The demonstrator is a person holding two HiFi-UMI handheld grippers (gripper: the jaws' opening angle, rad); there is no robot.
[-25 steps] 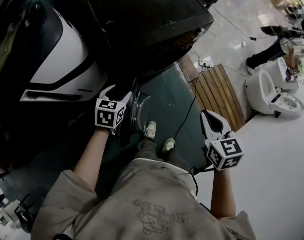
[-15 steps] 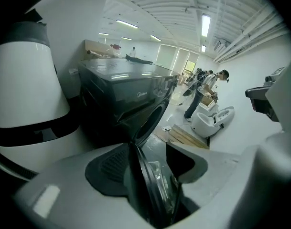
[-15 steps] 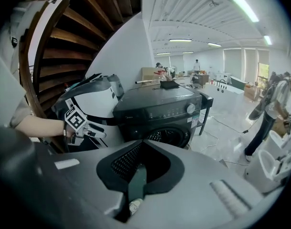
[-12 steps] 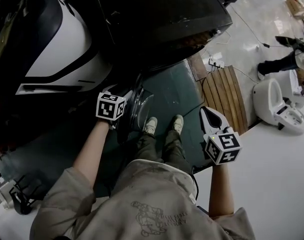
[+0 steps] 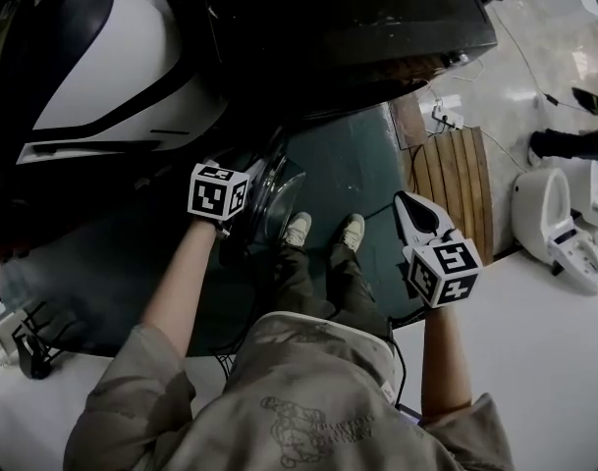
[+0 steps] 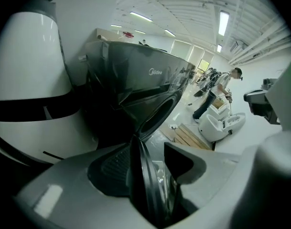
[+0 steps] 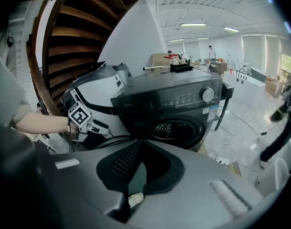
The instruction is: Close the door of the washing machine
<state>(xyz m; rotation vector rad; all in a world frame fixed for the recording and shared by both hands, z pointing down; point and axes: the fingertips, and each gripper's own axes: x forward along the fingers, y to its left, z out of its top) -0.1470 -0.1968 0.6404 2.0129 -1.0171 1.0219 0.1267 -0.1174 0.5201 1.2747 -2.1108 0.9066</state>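
The black washing machine (image 5: pixel 338 27) stands at the top of the head view, its round drum opening (image 7: pixel 176 128) uncovered. Its door (image 5: pixel 277 192) swings out toward me, and I see the rim edge-on (image 6: pixel 144 185). My left gripper (image 5: pixel 251 180) is shut on that rim, which sits between its jaws (image 6: pixel 147 151). My right gripper (image 5: pixel 408 206) hangs in the air to the right of my feet, away from the machine. It is shut with nothing held (image 7: pixel 140 141). The right gripper view also shows the left gripper (image 7: pixel 88 123) at the door.
A white and black curved appliance (image 5: pixel 102 67) stands left of the machine. A slatted wooden board (image 5: pixel 456 180), a power strip (image 5: pixel 446 118) with cables and white toilets (image 5: pixel 559 229) lie to the right. My shoes (image 5: pixel 299 229) stand on the dark green floor beside the door.
My left gripper has stayed on the door rim and moved slightly up toward the machine. My feet have shifted and the view has slid right. The right gripper has barely moved.
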